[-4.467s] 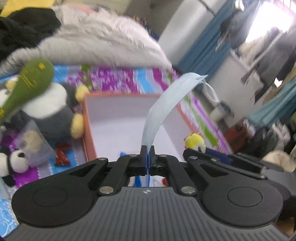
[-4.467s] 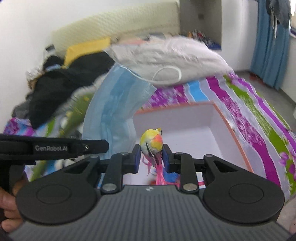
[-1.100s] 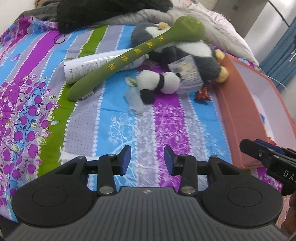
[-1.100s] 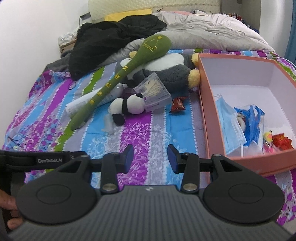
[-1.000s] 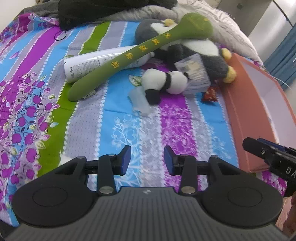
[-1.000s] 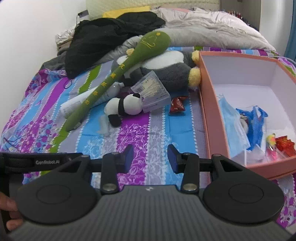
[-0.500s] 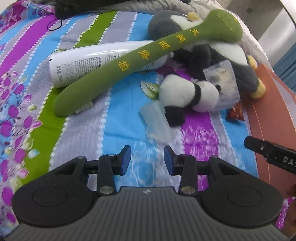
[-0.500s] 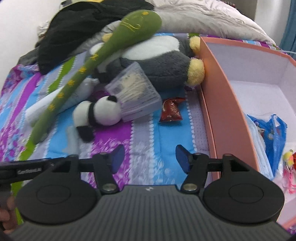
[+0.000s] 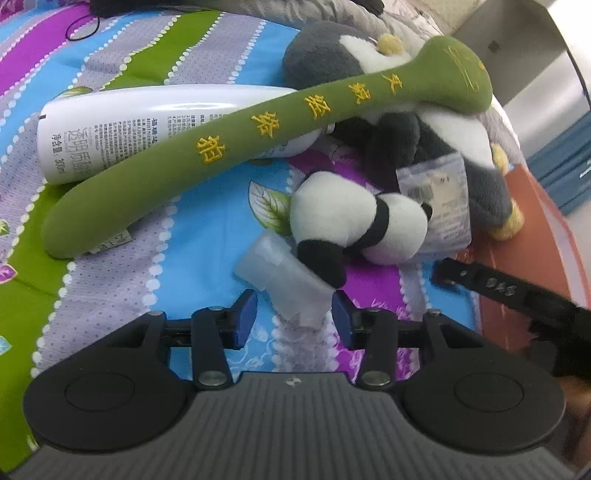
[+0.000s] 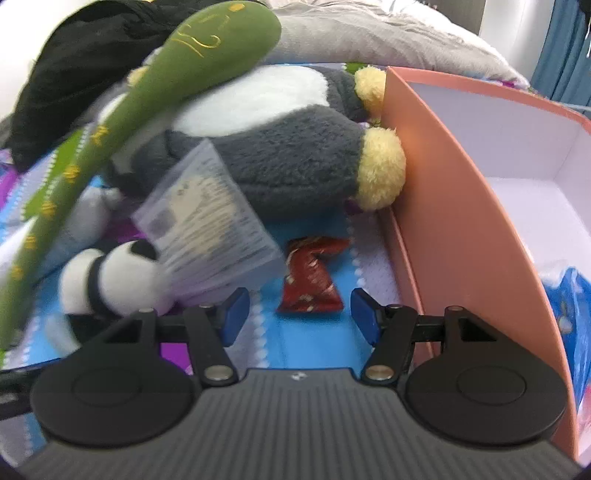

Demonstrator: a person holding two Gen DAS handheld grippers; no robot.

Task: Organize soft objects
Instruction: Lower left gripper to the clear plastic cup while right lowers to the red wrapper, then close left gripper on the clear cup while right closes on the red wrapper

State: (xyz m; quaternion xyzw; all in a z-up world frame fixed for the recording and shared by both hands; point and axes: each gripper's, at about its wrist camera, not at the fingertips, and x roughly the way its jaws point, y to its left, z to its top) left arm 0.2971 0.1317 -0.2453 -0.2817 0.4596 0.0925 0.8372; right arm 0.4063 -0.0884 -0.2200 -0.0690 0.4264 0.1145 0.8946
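Observation:
On the striped bedspread a small clear plastic packet [image 9: 286,284] lies with its near end between the fingers of my left gripper [image 9: 293,319], whose jaws are opening and do not press on it. A small panda plush [image 9: 358,229] lies just beyond it. My right gripper [image 10: 299,314] stands open just short of a red wrapped sweet [image 10: 312,275], which lies beside the orange box [image 10: 443,206]. A long green plush stick [image 9: 258,129] rests across a grey penguin plush [image 10: 280,162]. A clear bag of cotton swabs [image 10: 210,225] leans on the small panda plush [image 10: 110,280].
A white bottle [image 9: 129,122] lies under the green stick. The orange box's inside [image 10: 546,206] holds a blue bag at its right edge. Black clothes [image 10: 66,74] and a grey duvet [image 10: 369,33] lie behind. My right gripper's arm [image 9: 517,295] crosses the left wrist view.
Both grippers have come down and forward toward the bed. The left one now straddles the clear packet and has opened wider. The right one has closed in on the red sweet.

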